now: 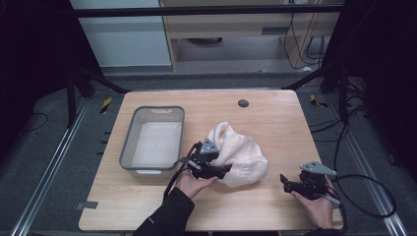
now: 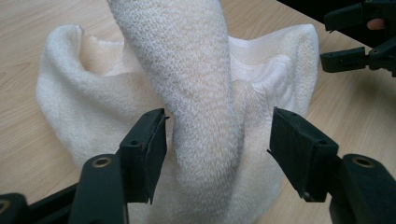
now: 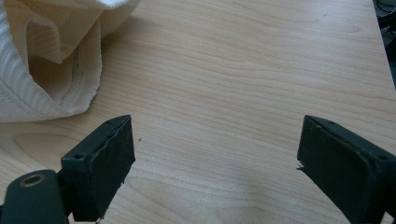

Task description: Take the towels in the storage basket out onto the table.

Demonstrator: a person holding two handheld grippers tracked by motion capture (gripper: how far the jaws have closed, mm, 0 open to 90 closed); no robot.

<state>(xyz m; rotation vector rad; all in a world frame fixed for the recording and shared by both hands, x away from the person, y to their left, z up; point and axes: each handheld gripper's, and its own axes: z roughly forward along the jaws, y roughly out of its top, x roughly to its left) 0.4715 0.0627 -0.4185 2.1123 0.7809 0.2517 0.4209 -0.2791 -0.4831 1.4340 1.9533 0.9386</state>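
While the towel (image 1: 237, 155) lies bunched near the middle of the table (image 1: 275, 118), just right of the grey basket (image 1: 129, 142), a grasp on it is being set up. The left gripper (image 1: 212, 169) is placed at the near-left edge of the heap; in the left gripper view its jaws stand apart, with a raised fold of the towel (image 2: 196, 93) rising between them, the left pad close to or brushing the cloth, the right one apart from it. Nothing is clamped yet. The right gripper (image 1: 290, 186) is held low over bare wood at the near right, apart from the towel; in the right gripper view its jaws are spread wide with nothing between them, and the towel's edge (image 3: 56, 70) is seen at far left.

Step judged: pick-up of the towel, early, before closure. A white cloth (image 1: 157, 142) seems to lie already in the basket.

Next move judged to call for closing the left jaws on the fold, then lifting. The right gripper would need to be brought left to a second edge if the towel is to be spread or carried.
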